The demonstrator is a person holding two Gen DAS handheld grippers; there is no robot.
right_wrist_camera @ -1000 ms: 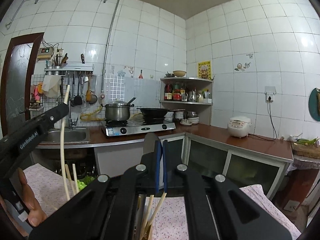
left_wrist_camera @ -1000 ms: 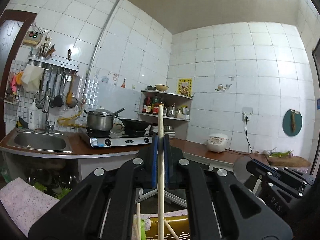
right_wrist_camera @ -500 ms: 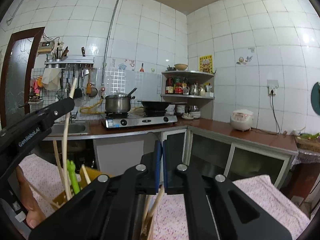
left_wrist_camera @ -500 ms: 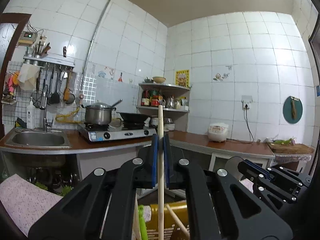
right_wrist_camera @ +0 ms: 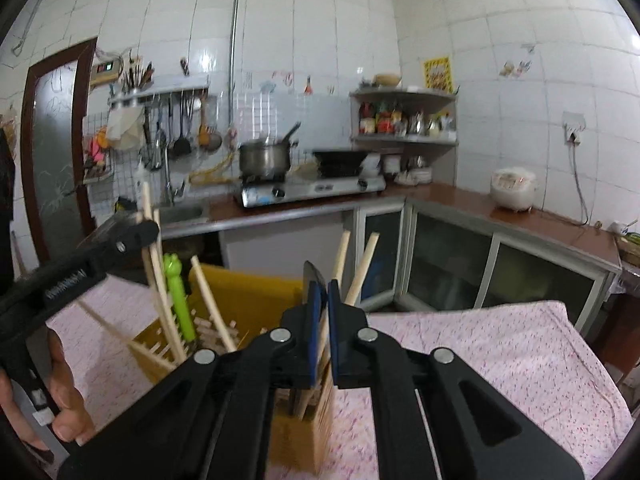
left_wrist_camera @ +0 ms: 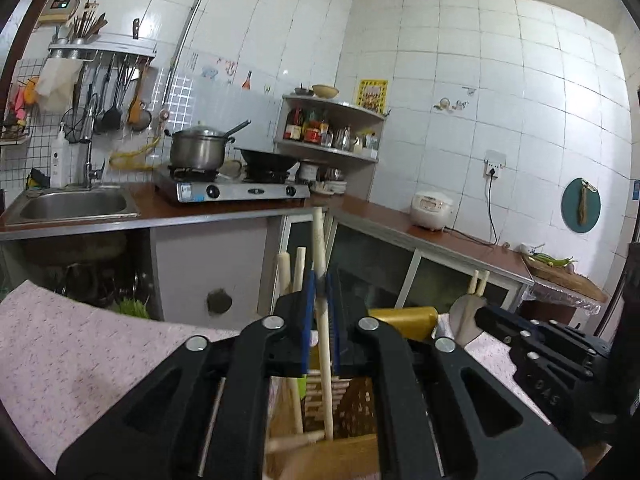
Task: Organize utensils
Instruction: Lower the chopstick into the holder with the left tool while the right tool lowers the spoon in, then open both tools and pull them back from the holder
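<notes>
1. The left tool (left_wrist_camera: pixel 321 280) has its blue-padded jaws closed on a long pale wooden chopstick (left_wrist_camera: pixel 325 360). The stick runs nearly upright through the jaws, its top sticking out above them and its lower end down inside the yellow slatted utensil holder (left_wrist_camera: pixel 360 400) directly beneath the tool.
2. Other pale wooden sticks (left_wrist_camera: pixel 289 272) stand in the same holder just left of the gripped one.
3. The right tool (right_wrist_camera: pixel 325 286) has its jaws almost together, a narrow gap between the pads; a flat dark-handled blade (right_wrist_camera: pixel 310 276) rises just at the left pad, but I cannot tell whether it is gripped.
4. Just beyond the right tool two more wooden sticks (right_wrist_camera: pixel 362 264) lean to the right out of the holder, and a green frog-headed utensil (right_wrist_camera: pixel 176 296) stands further left.
5. The holder sits on a pink speckled cloth over the tabletop (right_wrist_camera: pixel 500 352).
6. Far behind, a steel pot (left_wrist_camera: pixel 198 148) rests on a gas stove on the kitchen counter.
</notes>
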